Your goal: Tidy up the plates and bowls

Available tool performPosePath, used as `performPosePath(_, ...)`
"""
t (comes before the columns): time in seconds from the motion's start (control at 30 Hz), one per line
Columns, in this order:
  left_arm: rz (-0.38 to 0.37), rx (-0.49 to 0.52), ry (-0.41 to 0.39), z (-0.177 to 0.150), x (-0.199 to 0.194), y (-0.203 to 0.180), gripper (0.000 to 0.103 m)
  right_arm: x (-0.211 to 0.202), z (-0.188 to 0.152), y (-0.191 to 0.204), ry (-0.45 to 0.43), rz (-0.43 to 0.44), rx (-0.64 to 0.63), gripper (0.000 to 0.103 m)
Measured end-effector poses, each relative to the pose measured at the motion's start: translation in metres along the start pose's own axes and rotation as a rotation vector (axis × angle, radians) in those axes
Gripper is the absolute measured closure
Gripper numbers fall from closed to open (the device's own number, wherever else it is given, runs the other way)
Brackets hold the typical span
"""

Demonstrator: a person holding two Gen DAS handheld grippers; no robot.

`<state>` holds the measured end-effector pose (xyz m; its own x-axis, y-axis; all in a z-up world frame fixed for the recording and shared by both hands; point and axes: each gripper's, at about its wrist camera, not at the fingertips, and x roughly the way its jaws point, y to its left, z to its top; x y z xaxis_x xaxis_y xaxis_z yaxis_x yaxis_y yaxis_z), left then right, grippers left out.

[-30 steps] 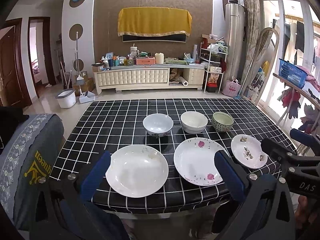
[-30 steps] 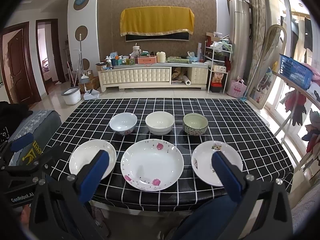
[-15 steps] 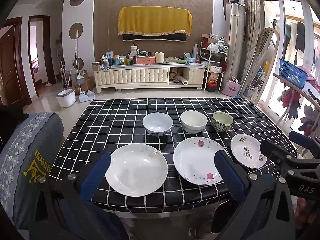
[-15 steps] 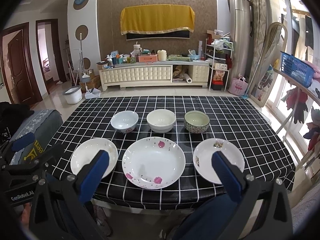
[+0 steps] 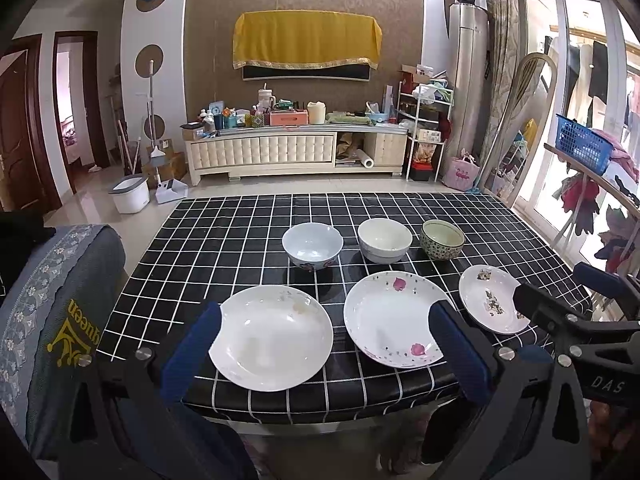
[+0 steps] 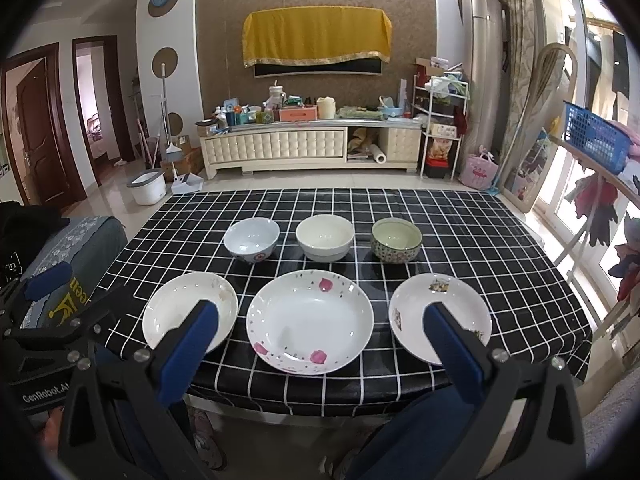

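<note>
So we're right at the start here, nothing stacked yet. Going left to right on the checked table: front row has the plain white plate, the big pink-flowered plate in the middle, then the smaller patterned plate. Behind them sit the blue-white bowl, the cream bowl and the green patterned bowl, all apart from each other. Our left hand-held gripper is spread wide and holding nothing, hanging off the near edge in front of the plain plate. The right hand-held gripper is spread and empty too. Our guess for the next move: come in low, catch a plate by its rim, and set it onto another, smaller on bigger
</note>
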<state>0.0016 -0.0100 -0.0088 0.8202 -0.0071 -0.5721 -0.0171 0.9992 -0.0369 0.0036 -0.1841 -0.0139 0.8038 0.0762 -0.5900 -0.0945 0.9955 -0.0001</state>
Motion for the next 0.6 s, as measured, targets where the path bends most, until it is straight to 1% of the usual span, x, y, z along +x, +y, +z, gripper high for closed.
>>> performPosePath(0.6, -0.001, -0.004, 0.003, -0.0006, -0.0011, 0.0005, 0.0, -0.0006, 0.0004, -0.003, 0.001, -0.001, 0.009, 0.0)
